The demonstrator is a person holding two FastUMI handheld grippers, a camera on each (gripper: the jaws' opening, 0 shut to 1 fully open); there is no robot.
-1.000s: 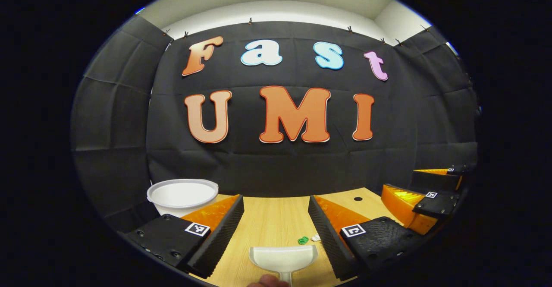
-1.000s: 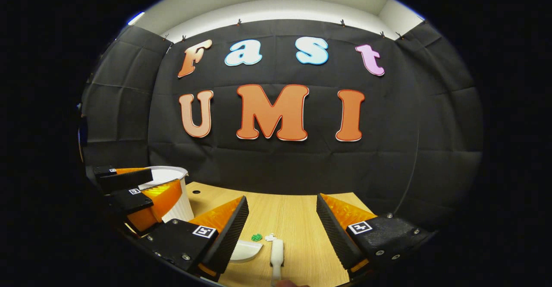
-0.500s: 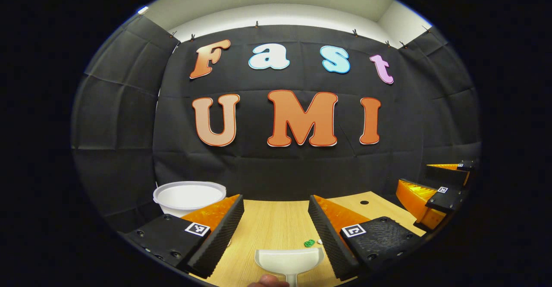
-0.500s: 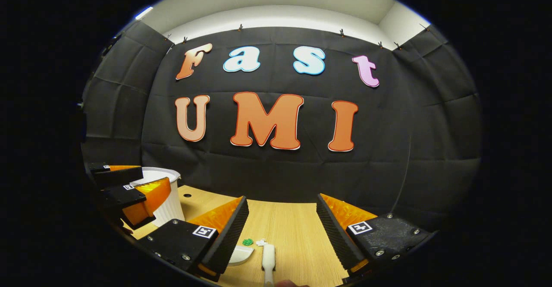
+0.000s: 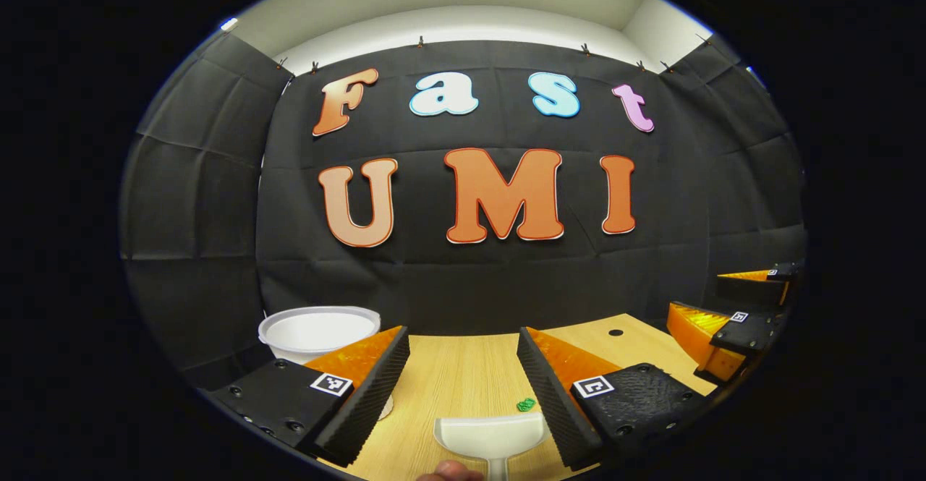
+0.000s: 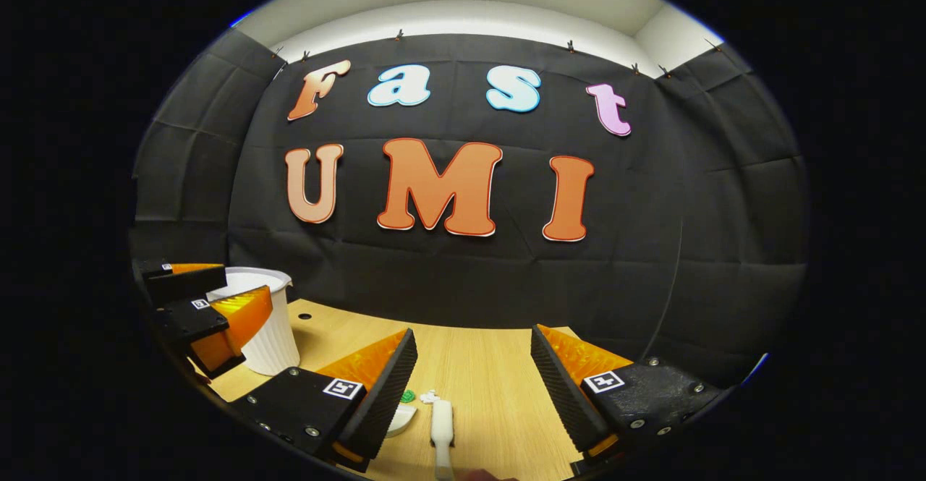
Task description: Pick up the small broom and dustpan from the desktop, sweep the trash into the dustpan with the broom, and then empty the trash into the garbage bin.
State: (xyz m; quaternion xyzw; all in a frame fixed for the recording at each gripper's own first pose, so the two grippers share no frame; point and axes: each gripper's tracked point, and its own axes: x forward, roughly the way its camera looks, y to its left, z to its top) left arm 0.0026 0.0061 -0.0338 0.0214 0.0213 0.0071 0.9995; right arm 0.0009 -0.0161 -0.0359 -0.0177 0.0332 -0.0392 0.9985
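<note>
Left gripper view puts the white dustpan [image 5: 490,434] low between my left gripper's [image 5: 463,383] fingers, flat on the wooden desktop [image 5: 456,365], its mouth facing away and its short handle running toward me. My left jaws stand spread wide, touching nothing. A small green scrap of trash [image 5: 526,403] lies just past the dustpan's right corner, close to my right-hand finger. The white garbage bin [image 5: 318,331] stands farther off to the left, partly behind my left-hand finger.

From the right gripper view, the white broom [image 6: 442,427] lies on the desktop [image 6: 492,380] between my right gripper's [image 6: 474,387] fingers, lengthwise toward me. Those jaws too are spread apart and hold nothing. The green scrap [image 6: 408,396] and a white scrap [image 6: 430,396] sit just beyond the broom's far end, and an edge of the dustpan [image 6: 400,419] peeks out beside my left-hand finger. Farther left, my left gripper [image 6: 206,311] hovers in front of the ribbed bin [image 6: 271,336].
</note>
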